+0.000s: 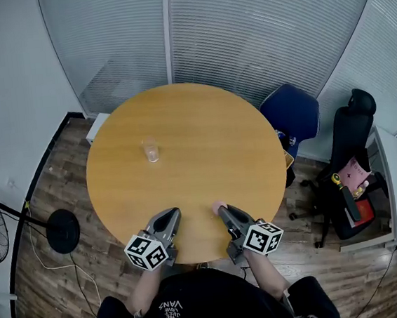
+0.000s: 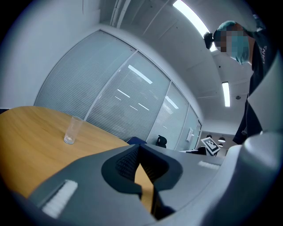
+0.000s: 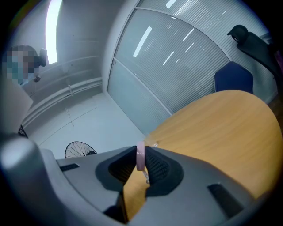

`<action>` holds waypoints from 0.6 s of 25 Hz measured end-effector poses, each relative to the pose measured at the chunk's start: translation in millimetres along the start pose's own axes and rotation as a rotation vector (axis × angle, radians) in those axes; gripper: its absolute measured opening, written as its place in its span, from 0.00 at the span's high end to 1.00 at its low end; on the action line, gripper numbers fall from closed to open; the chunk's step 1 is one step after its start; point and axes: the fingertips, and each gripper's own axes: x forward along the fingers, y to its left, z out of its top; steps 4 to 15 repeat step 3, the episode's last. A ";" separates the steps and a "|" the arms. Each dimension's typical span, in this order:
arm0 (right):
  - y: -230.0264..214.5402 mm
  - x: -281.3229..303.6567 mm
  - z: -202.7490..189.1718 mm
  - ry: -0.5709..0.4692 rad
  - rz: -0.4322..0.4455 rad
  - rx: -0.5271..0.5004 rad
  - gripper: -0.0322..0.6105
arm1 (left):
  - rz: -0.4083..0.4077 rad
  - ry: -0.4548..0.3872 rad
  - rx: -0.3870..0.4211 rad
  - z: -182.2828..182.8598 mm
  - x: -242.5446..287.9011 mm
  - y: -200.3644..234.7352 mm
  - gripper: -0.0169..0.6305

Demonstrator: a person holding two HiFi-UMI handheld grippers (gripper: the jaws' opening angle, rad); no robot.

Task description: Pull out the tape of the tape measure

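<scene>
Right gripper [image 1: 223,211], lower centre: jaws clamped on pink tape measure [image 3: 140,156]. Left gripper [image 1: 172,215]: jaws together, empty. Cup [image 1: 151,151] upright on table [image 1: 210,132], left of centre.

Glass [image 1: 151,151] on table [image 1: 203,140] centre-L, chair [image 1: 294,113] behind-R, fan [image 1: 63,231] far L

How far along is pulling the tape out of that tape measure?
Done: the right gripper is shut on the pink tape measure. In hand: both grippers are at the near edge of the table. Left to do: the left gripper is shut and empty, and no tape looks drawn out yet.
</scene>
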 end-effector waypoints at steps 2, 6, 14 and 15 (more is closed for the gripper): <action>-0.6 -2.1 -1.3 0.000 0.001 0.002 0.84 | -0.003 0.002 0.000 -1.6 0.3 -2.7 0.96; -0.8 -3.3 -1.7 0.000 0.001 0.003 0.84 | -0.005 0.002 0.000 -2.4 0.5 -4.2 0.96; -0.8 -3.3 -1.7 0.000 0.001 0.003 0.84 | -0.005 0.002 0.000 -2.4 0.5 -4.2 0.96; -0.8 -3.3 -1.7 0.000 0.001 0.003 0.84 | -0.005 0.002 0.000 -2.4 0.5 -4.2 0.96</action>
